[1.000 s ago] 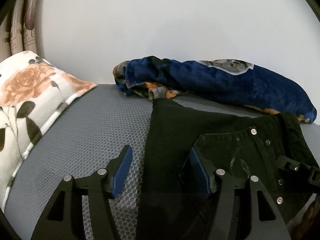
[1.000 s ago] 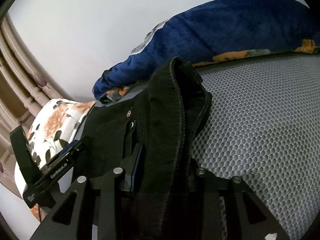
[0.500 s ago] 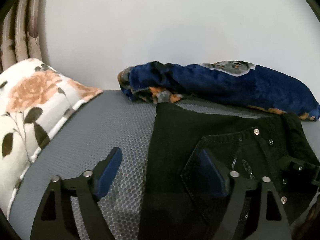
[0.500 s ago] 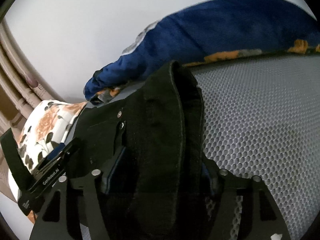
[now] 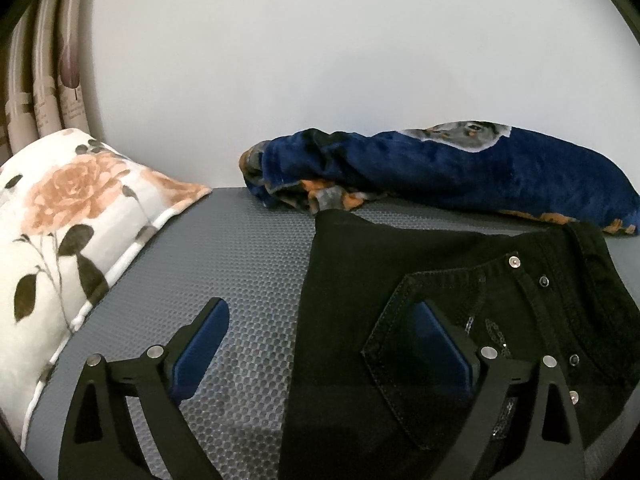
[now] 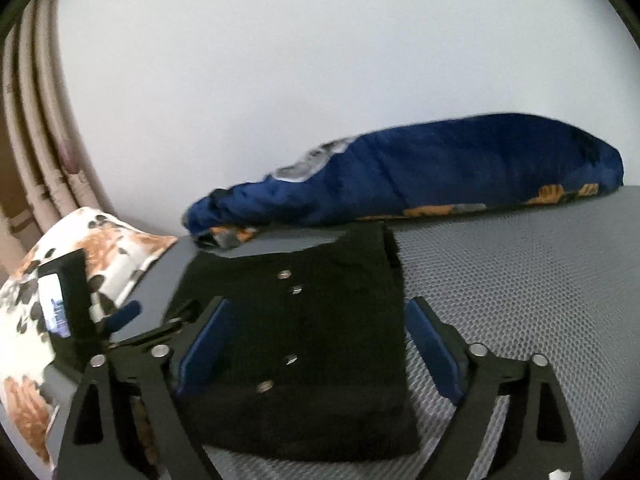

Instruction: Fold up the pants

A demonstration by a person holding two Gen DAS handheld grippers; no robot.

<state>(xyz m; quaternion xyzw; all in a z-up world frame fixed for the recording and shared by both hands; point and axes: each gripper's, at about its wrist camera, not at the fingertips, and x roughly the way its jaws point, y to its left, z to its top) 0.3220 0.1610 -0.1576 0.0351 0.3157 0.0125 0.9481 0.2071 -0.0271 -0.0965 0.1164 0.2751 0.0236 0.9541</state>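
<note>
The black denim pants are laid folded on the grey honeycomb mat; both the left gripper and right gripper are spread open, nothing held — folding judged finished; withdrawal or smoothing is called for next.

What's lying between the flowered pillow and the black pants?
Only bare grey mesh mat, plus the open left gripper's one finger, seen in the left wrist view.

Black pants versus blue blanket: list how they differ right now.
The black pants are plain dark denim with metal rivets; the blue blanket is plush with orange and grey print. The pants lie flat and folded; the blanket is bunched against the wall. Both rest on the grey mesh mattress.
</note>
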